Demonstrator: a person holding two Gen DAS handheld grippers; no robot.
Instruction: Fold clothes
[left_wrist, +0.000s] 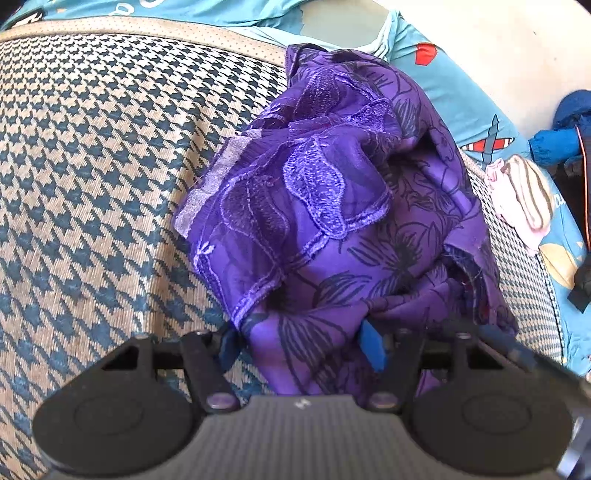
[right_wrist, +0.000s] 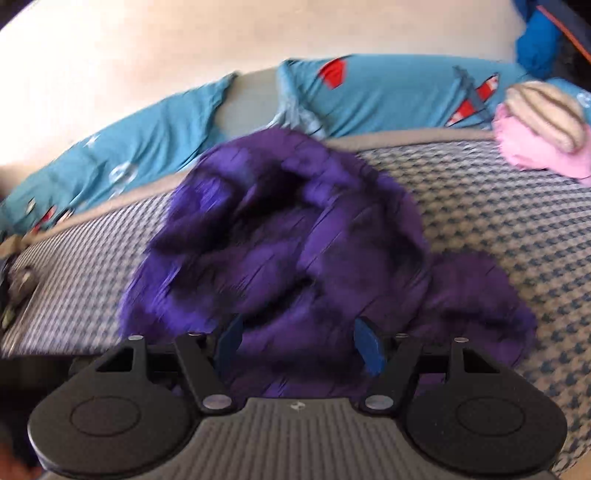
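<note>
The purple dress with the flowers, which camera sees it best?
The left wrist view: the purple dress is sharp there, showing its embroidered flowers. The right wrist view shows it only as a blurred crumpled heap.

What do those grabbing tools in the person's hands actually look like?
Both look alike: the left tongs and right tongs each have two blue fingers on black linkage arms with silver rivets, two round black discs, and a ribbed grey body with a small white mark.
</note>
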